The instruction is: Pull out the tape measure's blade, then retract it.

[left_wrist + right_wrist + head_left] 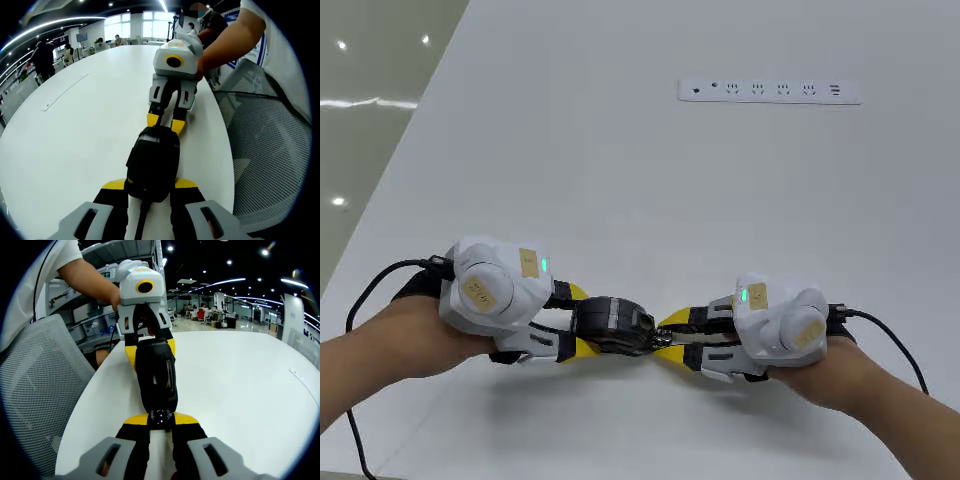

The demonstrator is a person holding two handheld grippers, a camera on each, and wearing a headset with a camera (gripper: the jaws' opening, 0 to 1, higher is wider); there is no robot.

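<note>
A black tape measure (612,325) rests on the white table (650,190) near its front edge, between my two grippers. My left gripper (582,320) is shut on the case from the left, its yellow-tipped jaws on both sides of the case (152,160). My right gripper (672,338) meets it from the right and is shut on the blade's end hook (160,415) at the case mouth. Hardly any blade shows outside the case (156,372). The right gripper (165,122) faces me in the left gripper view; the left gripper (152,347) faces me in the right gripper view.
A white power strip (770,91) lies flat at the far side of the table. A grey mesh chair (270,150) stands just off the table's near edge, beside the person's arms. Black cables trail from both grippers.
</note>
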